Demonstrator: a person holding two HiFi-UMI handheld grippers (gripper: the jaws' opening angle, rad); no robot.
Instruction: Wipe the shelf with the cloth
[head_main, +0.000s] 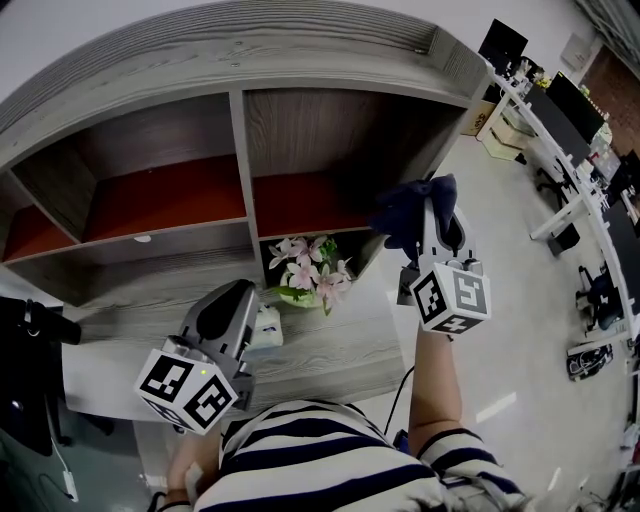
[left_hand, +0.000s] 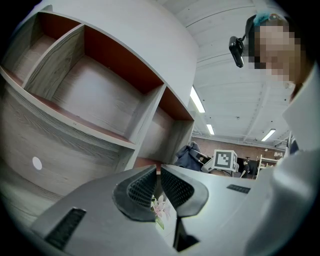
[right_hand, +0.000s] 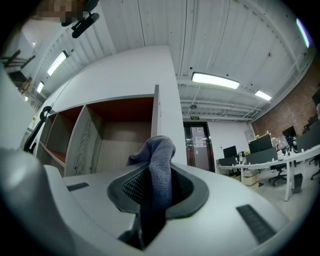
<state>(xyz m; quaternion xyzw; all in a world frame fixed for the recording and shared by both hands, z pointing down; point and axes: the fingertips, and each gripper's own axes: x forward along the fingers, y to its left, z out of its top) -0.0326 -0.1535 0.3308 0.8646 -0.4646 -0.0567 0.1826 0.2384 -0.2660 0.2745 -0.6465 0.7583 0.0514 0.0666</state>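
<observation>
While high before the shelf (head_main: 238, 150), right hand-held gripper (head_main: 440, 226) tight on the cloth (head_main: 405, 212); left hand-held gripper (head_main: 232, 303) low, jaws together.

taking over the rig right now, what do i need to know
Left gripper: shut, empty, held low near the flowers.
Right gripper: shut on the cloth, raised at the right end of the shelf.
Done: cloth is in hand.
Left: the cloth does not seem to touch any board yet, so bring it in and wipe the compartments.
</observation>
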